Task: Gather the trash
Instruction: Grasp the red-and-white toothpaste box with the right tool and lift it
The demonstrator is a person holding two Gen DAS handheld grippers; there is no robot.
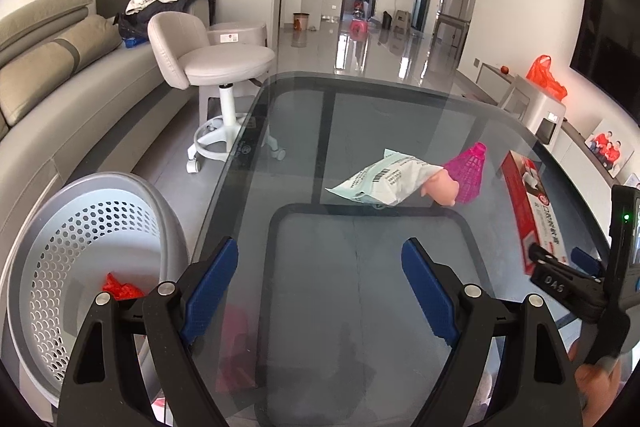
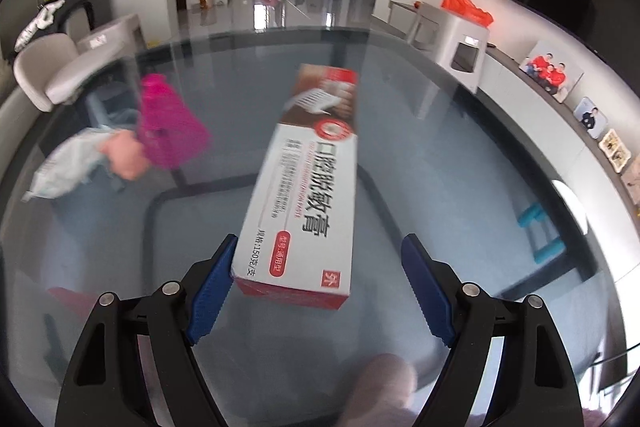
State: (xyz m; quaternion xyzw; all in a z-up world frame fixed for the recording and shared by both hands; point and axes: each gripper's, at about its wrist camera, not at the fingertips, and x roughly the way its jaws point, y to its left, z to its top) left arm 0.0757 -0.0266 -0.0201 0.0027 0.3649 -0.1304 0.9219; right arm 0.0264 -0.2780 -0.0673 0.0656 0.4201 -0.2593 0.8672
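Note:
A red and white toothpaste box (image 2: 304,187) lies on the glass table (image 2: 440,155); its near end sits between the open fingers of my right gripper (image 2: 320,281), close to the left pad. The box (image 1: 528,203) and right gripper (image 1: 560,267) also show in the left wrist view. A white wrapper (image 1: 384,183), a pink toy pig (image 1: 440,189) and a magenta shuttlecock (image 1: 470,171) lie mid-table. My left gripper (image 1: 320,283) is open and empty above the table's near part. A grey perforated bin (image 1: 96,267) at the left holds a red scrap (image 1: 120,287).
A grey stool (image 1: 216,67) and a sofa (image 1: 52,99) stand left of the table. A TV cabinet with a white appliance (image 1: 540,107), an orange bag (image 1: 546,77) and photo frames (image 2: 552,73) runs along the right wall.

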